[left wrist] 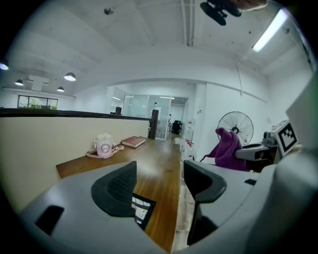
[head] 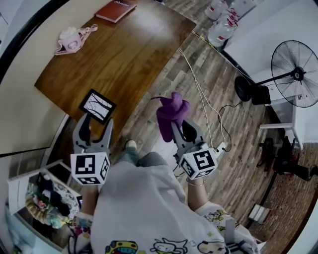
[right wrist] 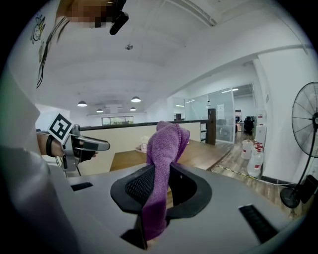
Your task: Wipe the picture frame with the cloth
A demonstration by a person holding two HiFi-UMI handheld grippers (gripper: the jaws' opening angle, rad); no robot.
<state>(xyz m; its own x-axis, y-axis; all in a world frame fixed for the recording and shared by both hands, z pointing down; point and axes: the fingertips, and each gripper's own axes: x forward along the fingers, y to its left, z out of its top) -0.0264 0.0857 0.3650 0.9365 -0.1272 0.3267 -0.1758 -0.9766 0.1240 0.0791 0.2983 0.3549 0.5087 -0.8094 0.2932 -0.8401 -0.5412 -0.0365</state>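
A small black picture frame (head: 98,105) lies flat near the front corner of the brown wooden table (head: 124,54); in the left gripper view the picture frame (left wrist: 141,209) peeks out just below the jaws. My left gripper (head: 93,130) hovers open over the table's near edge, close to the frame, with nothing between its jaws. My right gripper (head: 177,130) is off the table, over the floor, shut on a purple cloth (head: 170,114) that stands up from its jaws. The same cloth (right wrist: 161,173) fills the jaws in the right gripper view.
A pink cup (head: 70,39) and a red book (head: 116,10) sit at the table's far end. Water bottles (head: 222,20), a floor fan (head: 294,74) and loose cables (head: 206,109) occupy the wooden floor to the right. Cluttered shelves (head: 39,198) stand at lower left.
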